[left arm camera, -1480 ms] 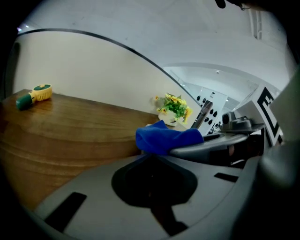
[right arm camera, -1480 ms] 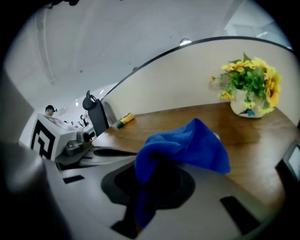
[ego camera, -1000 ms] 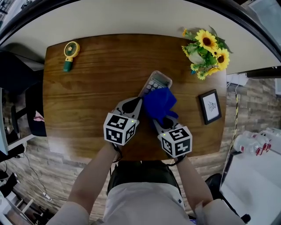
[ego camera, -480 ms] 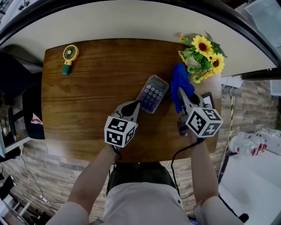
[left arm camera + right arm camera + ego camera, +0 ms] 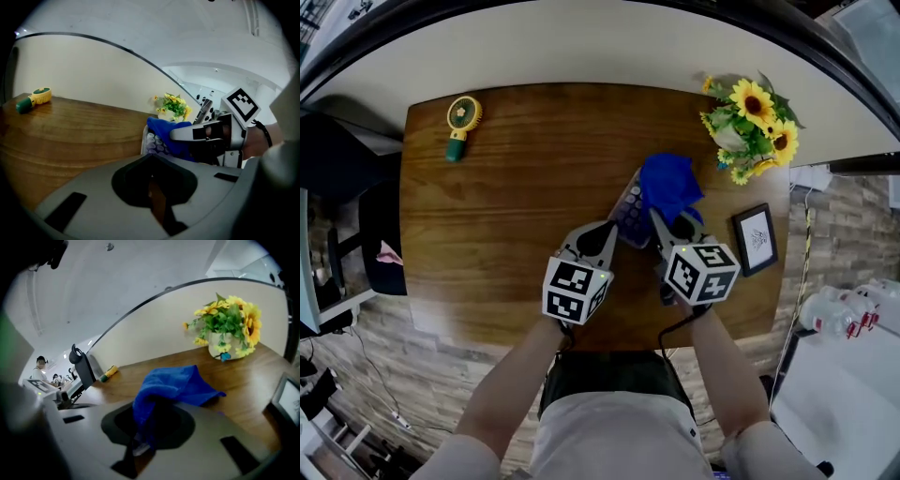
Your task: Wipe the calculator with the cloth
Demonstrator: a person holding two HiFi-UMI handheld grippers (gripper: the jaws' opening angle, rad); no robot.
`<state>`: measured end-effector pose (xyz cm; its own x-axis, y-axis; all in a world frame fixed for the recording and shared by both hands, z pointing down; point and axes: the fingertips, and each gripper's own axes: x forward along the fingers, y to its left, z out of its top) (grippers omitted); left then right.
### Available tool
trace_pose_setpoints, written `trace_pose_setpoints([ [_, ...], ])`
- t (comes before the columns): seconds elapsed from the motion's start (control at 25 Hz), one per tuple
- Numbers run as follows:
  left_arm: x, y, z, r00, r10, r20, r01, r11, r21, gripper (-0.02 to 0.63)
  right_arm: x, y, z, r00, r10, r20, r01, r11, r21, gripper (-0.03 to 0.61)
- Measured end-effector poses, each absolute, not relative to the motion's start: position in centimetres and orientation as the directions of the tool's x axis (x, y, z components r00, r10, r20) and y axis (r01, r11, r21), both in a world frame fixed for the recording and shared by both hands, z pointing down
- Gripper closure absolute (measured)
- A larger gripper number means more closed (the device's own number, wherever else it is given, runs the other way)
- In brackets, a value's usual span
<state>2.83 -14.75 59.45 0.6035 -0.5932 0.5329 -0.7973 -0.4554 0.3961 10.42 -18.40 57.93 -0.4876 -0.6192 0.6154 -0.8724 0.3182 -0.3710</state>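
Observation:
A grey calculator (image 5: 627, 212) lies slantwise on the wooden table (image 5: 506, 216). A blue cloth (image 5: 668, 187) covers its far right part. My right gripper (image 5: 662, 218) is shut on a bunched end of the cloth (image 5: 176, 383), which drapes forward from its jaws onto the table. My left gripper (image 5: 607, 231) is shut, its tips just short of the calculator's near left end. In the left gripper view the keys (image 5: 153, 142) show just beyond the left gripper (image 5: 150, 158), with the cloth (image 5: 166, 131) and the right gripper (image 5: 213, 133) to the right.
A yellow and green hand fan (image 5: 458, 120) lies at the table's far left corner. A pot of sunflowers (image 5: 756, 127) stands at the far right, and a small picture frame (image 5: 754, 240) lies at the right edge. Both of the person's forearms reach in over the near edge.
Half a second ago the right gripper held the cloth up near the sunflowers, off the calculator. It has swung back left and laid the cloth over the calculator. The left gripper has hardly moved.

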Motion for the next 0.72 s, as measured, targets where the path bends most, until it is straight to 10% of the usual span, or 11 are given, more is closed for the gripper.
trace_pose_setpoints([
  [0.4,2.7,-15.0,59.4,0.599,-0.596,0.534,-0.8,-0.475,0.368,0.612,6.4,-11.0,58.1,-0.599,-0.508,0.618,-0.8,0.355,-0.484,0.517],
  [0.72,2.8,-15.0,59.5,0.6,-0.594,0.535,-0.799,-0.478,0.365,0.612,6.9,-4.2,60.2,-0.661,-0.164,0.732,-0.71,0.453,-0.539,0.517],
])
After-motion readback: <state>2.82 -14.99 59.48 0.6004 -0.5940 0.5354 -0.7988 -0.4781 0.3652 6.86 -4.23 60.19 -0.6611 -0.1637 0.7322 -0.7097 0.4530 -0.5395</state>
